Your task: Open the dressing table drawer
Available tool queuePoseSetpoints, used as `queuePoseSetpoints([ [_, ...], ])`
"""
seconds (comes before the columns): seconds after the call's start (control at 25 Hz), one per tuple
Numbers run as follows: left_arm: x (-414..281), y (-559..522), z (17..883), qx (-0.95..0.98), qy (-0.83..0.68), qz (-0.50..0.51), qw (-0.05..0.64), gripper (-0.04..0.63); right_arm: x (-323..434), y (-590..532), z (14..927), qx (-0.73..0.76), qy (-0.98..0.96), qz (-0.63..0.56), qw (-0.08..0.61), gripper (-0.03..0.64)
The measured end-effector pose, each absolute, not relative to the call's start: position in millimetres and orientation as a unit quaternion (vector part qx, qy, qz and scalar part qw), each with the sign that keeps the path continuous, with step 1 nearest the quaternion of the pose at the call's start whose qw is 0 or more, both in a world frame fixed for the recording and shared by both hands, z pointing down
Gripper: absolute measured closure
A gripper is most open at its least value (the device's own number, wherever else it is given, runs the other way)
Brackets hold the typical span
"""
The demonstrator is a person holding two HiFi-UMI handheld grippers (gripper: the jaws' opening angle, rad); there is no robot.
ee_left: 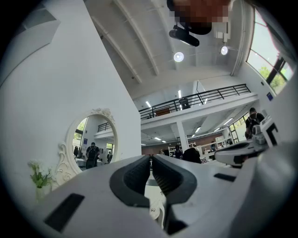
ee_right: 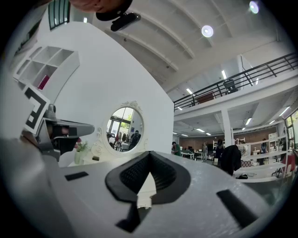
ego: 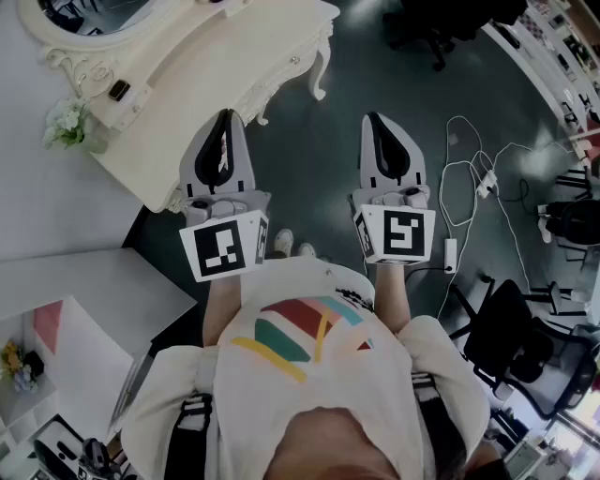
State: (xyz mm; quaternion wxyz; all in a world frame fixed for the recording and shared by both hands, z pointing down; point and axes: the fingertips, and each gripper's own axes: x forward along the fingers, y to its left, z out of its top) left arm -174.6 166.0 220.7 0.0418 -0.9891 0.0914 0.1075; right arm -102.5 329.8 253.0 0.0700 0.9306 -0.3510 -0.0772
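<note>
your left gripper and right gripper both have their jaws pressed together, holding nothing. the cream dressing table stands ahead to your left, its drawer shut. the left tip overlaps the table's front edge, and the right hangs over dark floor. white cables and an office chair lie to your right. flowers stand on the tabletop.

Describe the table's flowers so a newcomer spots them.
Find the cream dressing table at the head view's upper left. Beside its oval mirror stands a small bunch of white flowers, the only greenery there; its neighbour is a small dark object.
</note>
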Motion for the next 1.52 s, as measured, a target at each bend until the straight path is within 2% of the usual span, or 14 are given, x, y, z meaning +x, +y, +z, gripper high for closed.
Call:
queuePoseSetpoints([
  [0.64, -172.9, 188.5, 223.5, -0.987, 0.107, 0.109, 0.041, 0.581, -103.3, 357.4, 267.5, 0.919, -0.381, -0.076, 0.061, 0.617],
  [0.96, -169.9, 164.3, 235.4, -0.983, 0.142, 0.105, 0.043, 0.581, -100.8, 348.4, 288.0, 0.91, -0.403, -0.07, 0.069, 0.617],
  [1.16, -148.0, 146.7, 256.5, -0.98, 0.158, 0.107, 0.052, 0.581, -71.0, 329.9, 313.5, 0.901, -0.425, -0.058, 0.06, 0.617],
  [1.52, -68.8, 72.5, 274.2, -0.972, 0.201, 0.106, 0.056, 0.581, 11.6, 205.2, 330.0, 0.844, -0.528, -0.045, 0.083, 0.617],
])
